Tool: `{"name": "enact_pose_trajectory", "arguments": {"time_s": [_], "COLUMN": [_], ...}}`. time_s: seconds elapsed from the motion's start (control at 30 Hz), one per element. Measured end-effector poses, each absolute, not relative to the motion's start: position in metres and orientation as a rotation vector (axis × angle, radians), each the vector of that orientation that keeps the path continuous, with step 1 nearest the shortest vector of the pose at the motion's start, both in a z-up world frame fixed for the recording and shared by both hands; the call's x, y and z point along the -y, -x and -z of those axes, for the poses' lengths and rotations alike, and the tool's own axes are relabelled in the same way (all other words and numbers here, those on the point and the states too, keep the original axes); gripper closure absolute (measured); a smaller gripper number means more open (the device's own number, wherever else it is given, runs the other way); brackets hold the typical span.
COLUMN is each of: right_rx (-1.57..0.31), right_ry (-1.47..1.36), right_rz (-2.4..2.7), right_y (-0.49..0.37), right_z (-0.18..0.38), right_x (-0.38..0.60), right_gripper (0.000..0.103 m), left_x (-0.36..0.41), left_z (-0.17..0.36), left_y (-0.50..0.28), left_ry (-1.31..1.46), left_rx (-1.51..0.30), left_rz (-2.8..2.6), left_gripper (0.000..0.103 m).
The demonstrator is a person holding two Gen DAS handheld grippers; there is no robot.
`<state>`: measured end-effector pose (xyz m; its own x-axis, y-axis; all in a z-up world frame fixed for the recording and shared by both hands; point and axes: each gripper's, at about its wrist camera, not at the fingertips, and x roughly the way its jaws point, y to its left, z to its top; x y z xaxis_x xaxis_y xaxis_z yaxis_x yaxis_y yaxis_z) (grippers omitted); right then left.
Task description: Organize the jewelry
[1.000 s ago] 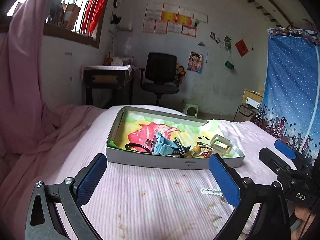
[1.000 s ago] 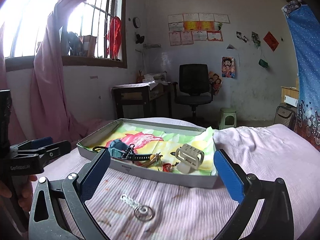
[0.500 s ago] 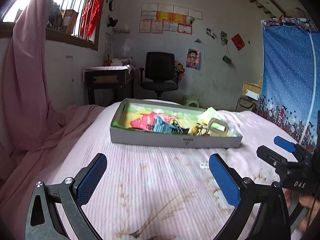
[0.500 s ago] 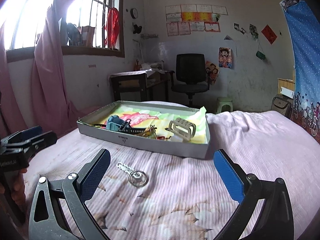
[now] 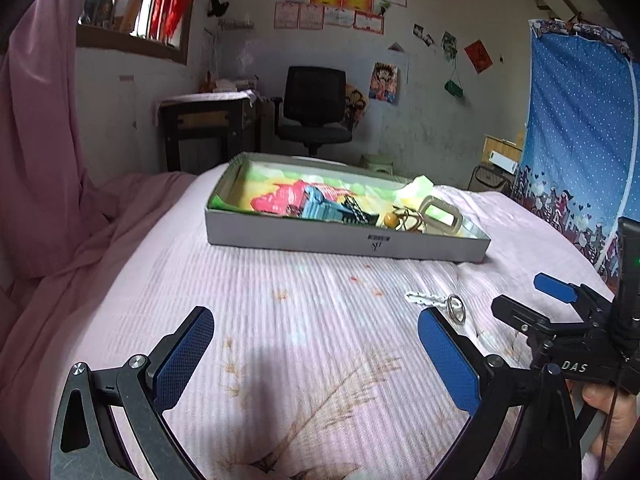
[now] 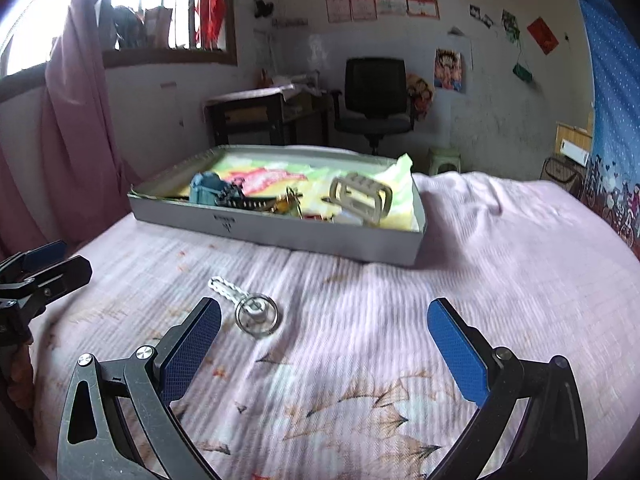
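Observation:
A shallow grey box [image 5: 280,236] [image 6: 320,240] lined with bright paper sits on the pink bed. It holds a blue watch [image 5: 320,210] [image 6: 206,188], a beige hair claw [image 5: 440,216] [image 6: 360,198], a black band and small trinkets. A silver ring with a white chain [image 5: 454,308] [image 6: 256,314] lies loose on the sheet in front of the box. My left gripper [image 5: 316,356] is open and empty above the sheet, left of the ring. My right gripper [image 6: 324,344] is open and empty, with the ring just inside its left finger [image 6: 192,352].
The pink sheet [image 5: 260,300] covers the bed. A pink curtain [image 5: 36,140] hangs at the left. A desk [image 5: 208,124] and black office chair [image 5: 316,108] stand beyond the bed. A blue curtain [image 5: 580,140] hangs at the right.
Both grippers have pulled back from the box and lowered toward the sheet. The box looks farther away and the ring with its chain is nearer to both grippers.

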<state>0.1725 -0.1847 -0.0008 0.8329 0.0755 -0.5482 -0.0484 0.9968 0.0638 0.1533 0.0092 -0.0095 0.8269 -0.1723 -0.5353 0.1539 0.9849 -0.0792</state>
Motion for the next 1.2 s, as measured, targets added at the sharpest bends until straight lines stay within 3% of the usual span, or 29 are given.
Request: {"name": "enact_pose_trajectory", "arguments": {"time_s": [0.13,0.23,0.4,0.63,0.93,1.2], "right_rx": [-0.618,-0.641,-0.692,-0.729,-0.762,-0.772], "right_ry": [-0.053,-0.055,-0.063,-0.079,-0.056,-0.062], "right_rz": [-0.063,-0.068,-0.096,-0.158,-0.213,-0.222], "right_y": [-0.177,-0.181,-0.190,-0.201,-0.210,-0.217], "right_z": [0.008,0.011,0.019,0.025,0.032,0.035], "right_x": [0.185,0.184,0.182,0.177,0.166,0.165], "right_gripper": [0.004,0.018,0.040,0.067,0.079,0.082], "left_x": [-0.005,0.001,0.010,0.026,0.039,0.053], "left_z": [0.014,0.017,0.026,0.028,0.031,0.037], "left_y": [-0.160,-0.164,-0.174,-0.187,-0.218,-0.237], "left_ry": [0.026,0.004,-0.022,-0.057,-0.012,0.005], "left_rx": [-0.605,-0.630,-0.697,-0.752,-0.830,-0.874], "left_rz": [0.208,0.228,0.259,0.346,0.459,0.510], "left_gripper": [0.000,0.005,0.024,0.032,0.041,0.047]}}
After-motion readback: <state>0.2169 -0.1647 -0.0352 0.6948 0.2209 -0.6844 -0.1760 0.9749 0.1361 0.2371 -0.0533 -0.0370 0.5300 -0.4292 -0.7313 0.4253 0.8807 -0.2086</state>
